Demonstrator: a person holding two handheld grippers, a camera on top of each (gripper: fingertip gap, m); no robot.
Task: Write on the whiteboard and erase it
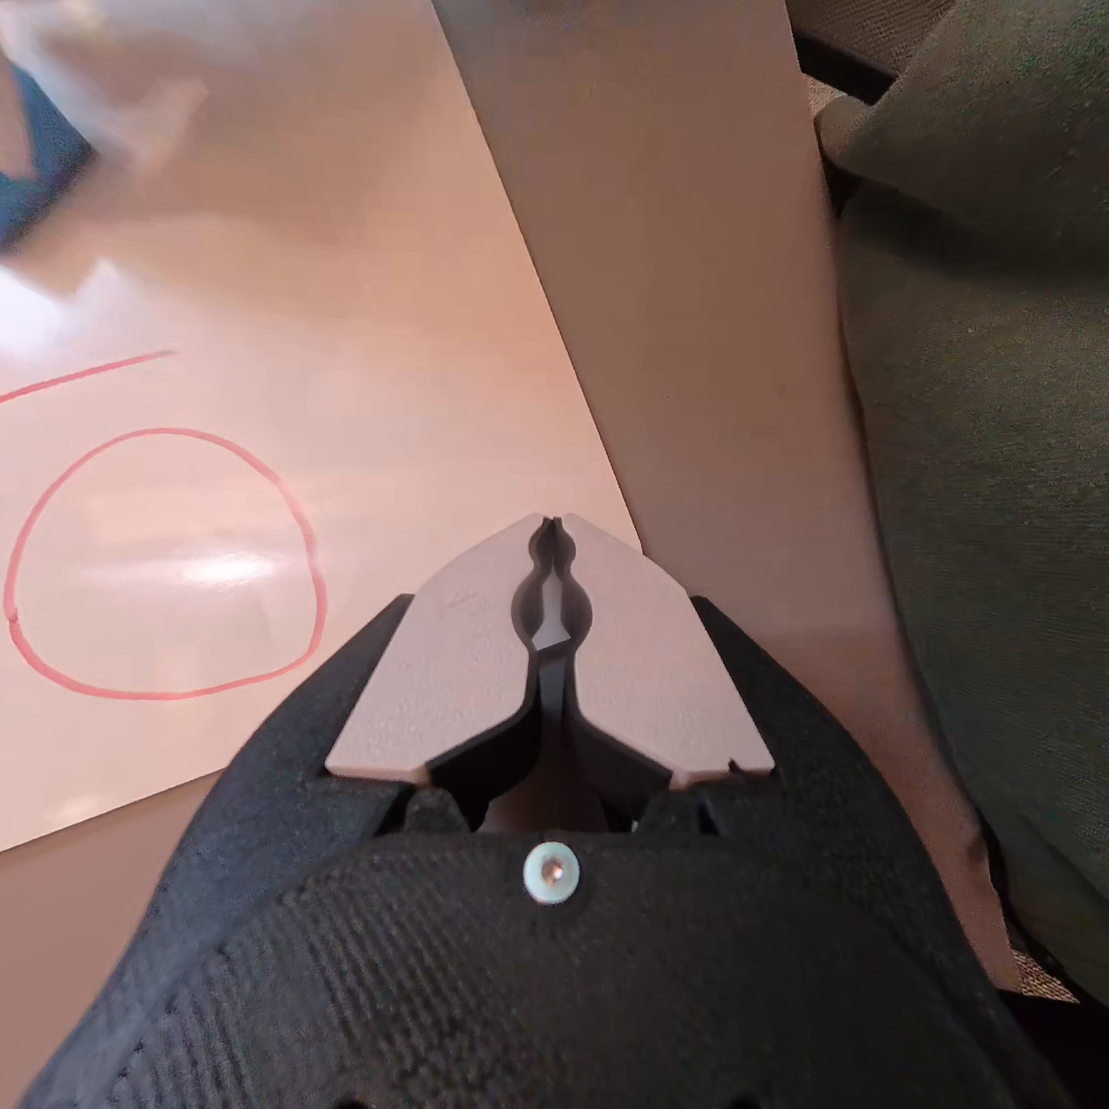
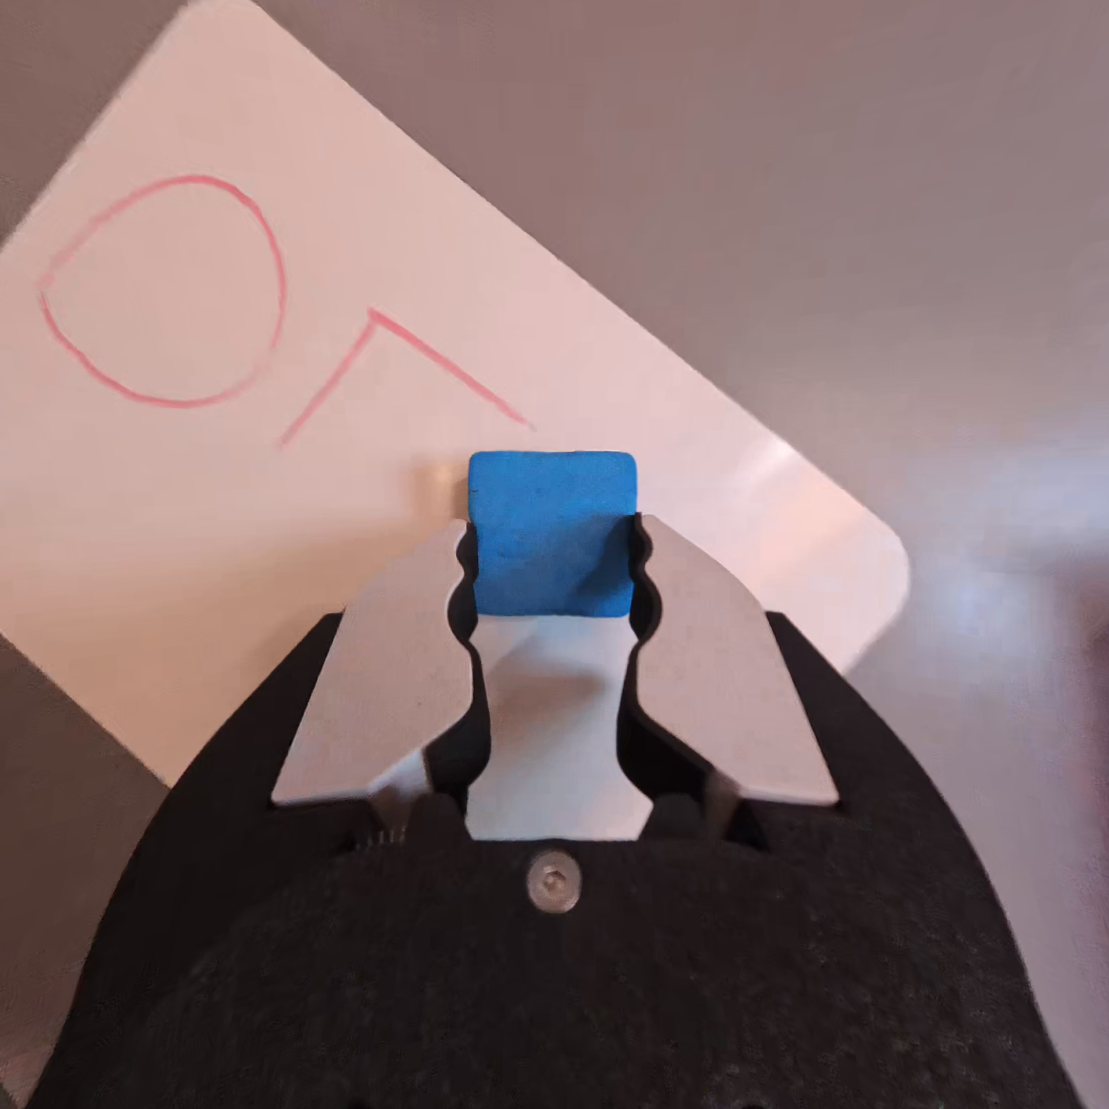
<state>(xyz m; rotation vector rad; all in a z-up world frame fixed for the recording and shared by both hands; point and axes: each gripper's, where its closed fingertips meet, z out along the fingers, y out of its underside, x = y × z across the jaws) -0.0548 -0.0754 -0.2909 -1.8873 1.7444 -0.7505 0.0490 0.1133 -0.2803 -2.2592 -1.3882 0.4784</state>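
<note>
A white whiteboard (image 2: 390, 540) lies flat on the table, with red marker strokes on it: a round loop (image 2: 162, 294) and an angled line (image 2: 420, 372). My right gripper (image 2: 549, 528) is shut on a blue eraser block (image 2: 549, 534) and holds it over the board, just below the angled line. My left gripper (image 1: 555, 522) is shut and empty, at the board's right edge (image 1: 540, 336). The red loop (image 1: 162, 564) and one red line (image 1: 84, 375) show to its left. A blurred blue shape (image 1: 36, 174) is at the far left.
The board lies on a beige tabletop (image 1: 690, 300). A person's olive-green clothing (image 1: 984, 420) fills the right side of the left wrist view, close to the table edge. Grey-brown table surface (image 2: 780, 180) surrounds the board in the right wrist view. The gap from one gripper's tips to the other's is roughly 20 cm.
</note>
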